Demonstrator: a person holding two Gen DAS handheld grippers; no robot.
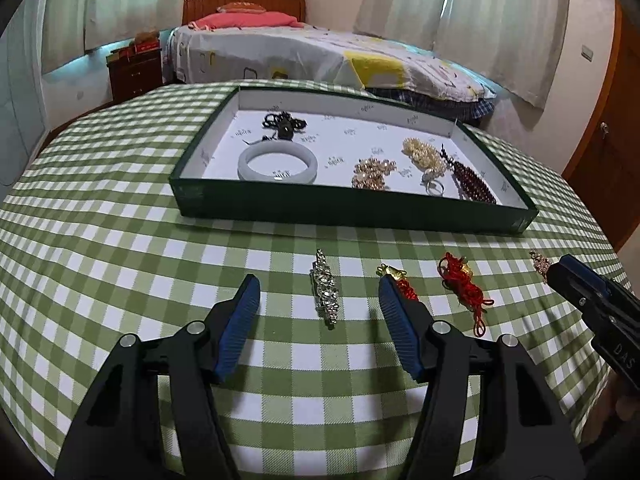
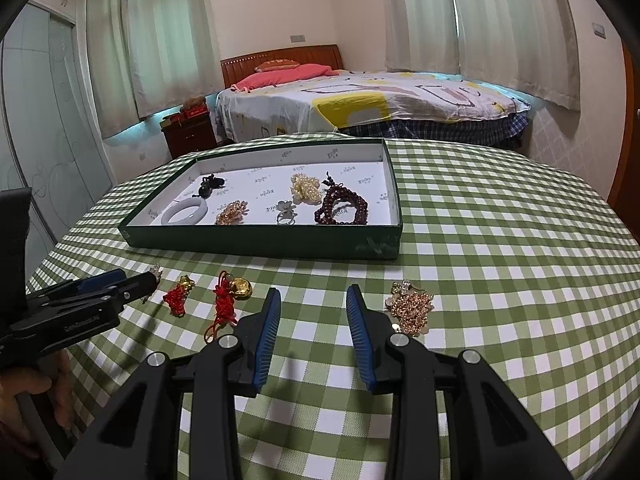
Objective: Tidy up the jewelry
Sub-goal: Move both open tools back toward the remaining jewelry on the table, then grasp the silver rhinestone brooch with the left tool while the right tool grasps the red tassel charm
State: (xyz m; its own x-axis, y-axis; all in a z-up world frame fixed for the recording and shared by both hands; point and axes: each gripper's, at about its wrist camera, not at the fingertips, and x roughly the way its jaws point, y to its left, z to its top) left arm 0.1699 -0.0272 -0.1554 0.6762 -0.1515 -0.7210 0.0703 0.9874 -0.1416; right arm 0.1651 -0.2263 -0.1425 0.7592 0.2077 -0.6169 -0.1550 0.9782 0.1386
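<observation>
The left gripper (image 1: 320, 292) is hanging unclenched astride the rhinestone brooch (image 1: 325, 291), before the green tray (image 1: 344, 210); two red-knotted gold charms (image 1: 464, 286) are lying beside it; the right gripper (image 2: 313, 300) is hovering released, empty.

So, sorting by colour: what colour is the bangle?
Pale grey-white bangle, clearest in the left wrist view.

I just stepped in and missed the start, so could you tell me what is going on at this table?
A person with a gripper in each hand is sorting jewelry into a green tray on a checked tablecloth. The tray already holds a pale bangle, beads and a ring. The left gripper is open, straddling a rhinestone piece without touching it. The right gripper is open and empty, with a gold chain cluster beside it. Two red-cord charms also wait on the cloth.
</observation>
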